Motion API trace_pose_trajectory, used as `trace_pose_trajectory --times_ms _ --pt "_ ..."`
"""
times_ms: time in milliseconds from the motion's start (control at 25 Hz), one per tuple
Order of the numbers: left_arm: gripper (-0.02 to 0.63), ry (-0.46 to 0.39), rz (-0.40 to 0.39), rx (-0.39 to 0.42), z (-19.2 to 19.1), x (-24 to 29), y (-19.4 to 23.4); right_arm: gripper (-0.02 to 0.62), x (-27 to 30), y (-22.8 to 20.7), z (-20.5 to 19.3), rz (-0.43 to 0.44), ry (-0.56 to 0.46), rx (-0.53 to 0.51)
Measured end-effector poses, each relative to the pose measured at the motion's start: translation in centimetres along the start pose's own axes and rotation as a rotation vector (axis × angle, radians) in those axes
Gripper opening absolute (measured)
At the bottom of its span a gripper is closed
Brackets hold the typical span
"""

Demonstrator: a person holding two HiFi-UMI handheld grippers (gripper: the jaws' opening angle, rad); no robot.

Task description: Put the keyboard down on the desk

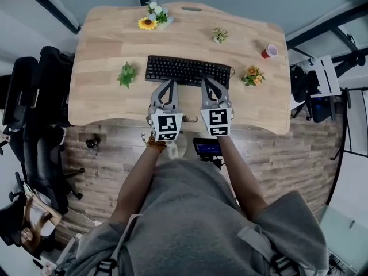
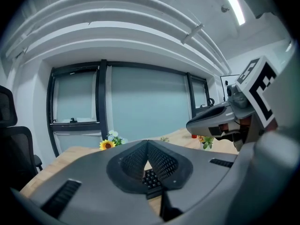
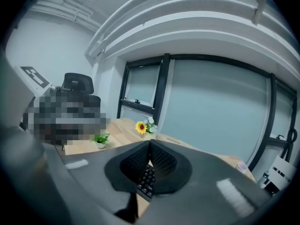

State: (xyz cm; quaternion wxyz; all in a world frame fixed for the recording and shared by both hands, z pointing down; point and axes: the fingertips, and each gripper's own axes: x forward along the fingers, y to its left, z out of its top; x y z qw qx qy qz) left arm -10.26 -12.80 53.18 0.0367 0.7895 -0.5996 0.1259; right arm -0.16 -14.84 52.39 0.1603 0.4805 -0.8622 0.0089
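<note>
A black keyboard (image 1: 187, 71) lies flat on the wooden desk (image 1: 109, 45), near its front edge. My left gripper (image 1: 167, 83) reaches over the keyboard's front left part, and my right gripper (image 1: 206, 80) over its front right part. Both point away from me. In the left gripper view the fingertips of the left gripper (image 2: 147, 142) meet, and keyboard keys (image 2: 151, 178) show through the gap below them. The right gripper (image 3: 150, 142) looks the same, tips together with keys (image 3: 147, 178) beyond. Both are shut with nothing between the pads.
On the desk stand a sunflower pot (image 1: 150, 20), a green plant (image 1: 127, 74), a small plant (image 1: 219, 35), an orange-flowered plant (image 1: 253, 75) and a red cup (image 1: 269, 51). Black chairs (image 1: 34, 96) stand to the left. A small lit device (image 1: 207, 147) sits below the desk edge.
</note>
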Motion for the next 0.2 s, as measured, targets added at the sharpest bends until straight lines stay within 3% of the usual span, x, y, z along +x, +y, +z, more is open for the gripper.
trace_pose_trajectory --times_ms 200 --pt "0.009 0.042 0.052 0.0 -1.3 1.3 0.6 0.011 2.8 -1.3 -0.9 0.066 0.016 -0.004"
